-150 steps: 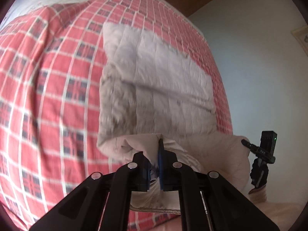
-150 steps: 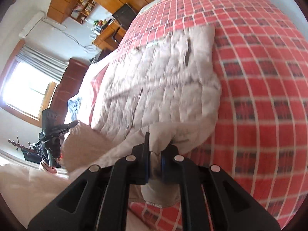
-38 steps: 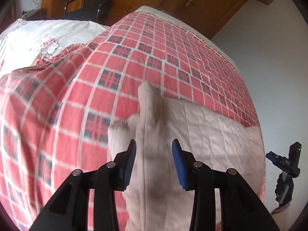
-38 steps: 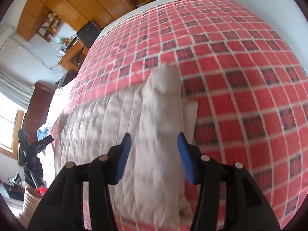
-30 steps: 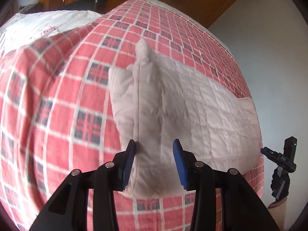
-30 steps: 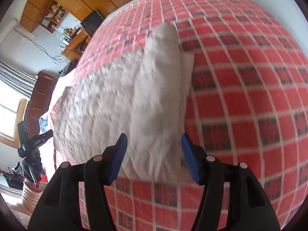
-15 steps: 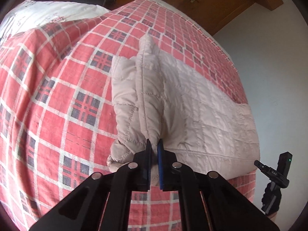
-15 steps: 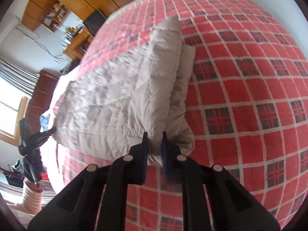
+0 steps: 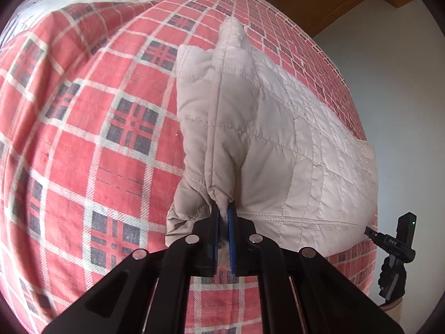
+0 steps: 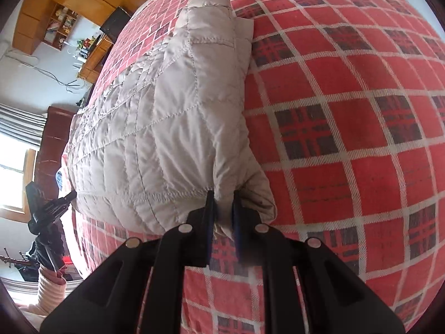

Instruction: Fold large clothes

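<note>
The quilted beige jacket lies folded on the bed's red plaid cover, its long body running toward twelve o'clock in both wrist views; the left gripper has its jaws pinched on the near hem at one corner, where the cloth bunches into a ridge; the right gripper has its jaws clamped on the matching corner of the jacket at the other end of that hem; holding both near corners likely lets the person carry that edge evenly for another fold; each gripper shows at the edge of the other's view.
</note>
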Demonstrator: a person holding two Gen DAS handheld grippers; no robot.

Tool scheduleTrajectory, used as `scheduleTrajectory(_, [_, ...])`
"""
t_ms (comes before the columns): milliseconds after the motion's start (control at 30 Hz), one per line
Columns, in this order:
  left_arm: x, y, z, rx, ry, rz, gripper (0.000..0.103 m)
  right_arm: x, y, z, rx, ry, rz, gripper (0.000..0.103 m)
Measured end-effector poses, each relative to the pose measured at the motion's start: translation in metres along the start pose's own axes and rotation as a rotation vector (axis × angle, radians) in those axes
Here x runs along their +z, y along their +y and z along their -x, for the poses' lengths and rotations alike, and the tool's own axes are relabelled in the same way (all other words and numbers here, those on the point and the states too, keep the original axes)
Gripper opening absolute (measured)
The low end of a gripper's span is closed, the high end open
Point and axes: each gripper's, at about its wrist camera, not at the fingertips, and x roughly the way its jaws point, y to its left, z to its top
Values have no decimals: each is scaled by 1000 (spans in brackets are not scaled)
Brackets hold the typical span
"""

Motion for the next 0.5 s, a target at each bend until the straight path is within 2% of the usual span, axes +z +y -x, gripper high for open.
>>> scheduleTrajectory(100, [3, -7, 6, 26, 2, -13, 13, 1, 5, 3, -21, 3, 21, 13])
scheduleTrajectory(167, [7, -11, 16, 37, -6, -17, 21, 0, 12, 11, -38, -14, 36, 20])
scheduleTrajectory(233, [11, -14, 30, 26, -35, -22, 36, 2, 17, 21, -41, -35, 44, 25])
scheduleTrajectory(300, [18, -14, 42, 18, -59, -26, 46, 4, 22, 34, -23, -67, 52, 34])
scheduleTrajectory(367, [28, -13, 49, 17, -72, -26, 49, 9, 25, 47, 6, -102, 55, 52])
scheduleTrajectory(400, [32, -12, 51, 21, -77, -25, 54, 12, 25, 50, 13, -114, 58, 56])
scheduleTrajectory(467, [41, -9, 49, 30, -85, -24, 56, 19, 27, 57, 18, -142, 65, 68])
scheduleTrajectory(500, [47, -8, 44, 27, -78, -21, 58, 23, 27, 58, 21, -149, 65, 71])
